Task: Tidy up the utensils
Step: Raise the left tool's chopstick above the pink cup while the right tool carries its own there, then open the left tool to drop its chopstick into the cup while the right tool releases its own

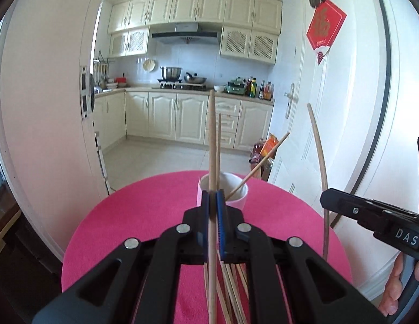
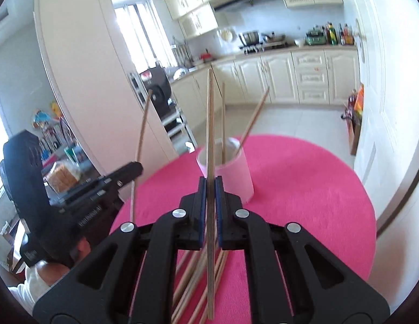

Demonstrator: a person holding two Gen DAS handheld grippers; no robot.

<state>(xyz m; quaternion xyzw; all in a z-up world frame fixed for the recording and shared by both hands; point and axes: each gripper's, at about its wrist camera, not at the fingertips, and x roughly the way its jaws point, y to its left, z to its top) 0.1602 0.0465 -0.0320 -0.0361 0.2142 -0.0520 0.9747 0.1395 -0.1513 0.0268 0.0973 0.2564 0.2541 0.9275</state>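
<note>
Left gripper (image 1: 213, 197) pinches an upright chopstick (image 1: 212, 140); right gripper (image 2: 209, 186) pinches another chopstick (image 2: 210, 124). Both stand just before the cup (image 2: 236, 172), which holds two sticks (image 2: 254, 116), on the pink mat (image 2: 304, 178). Loose chopsticks (image 2: 193, 275) lie on the mat under the grippers

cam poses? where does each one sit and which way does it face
Left wrist: sits on the left tongs, faces the kitchen across the round pink table mat; own fingers clamp a wooden chopstick; right tongs at right edge.
Right wrist: sits on the right tongs, same heading; clamps a second wooden chopstick; left tongs at left.
Shared: pink-and-white cylindrical cup, loose chopsticks.
</note>
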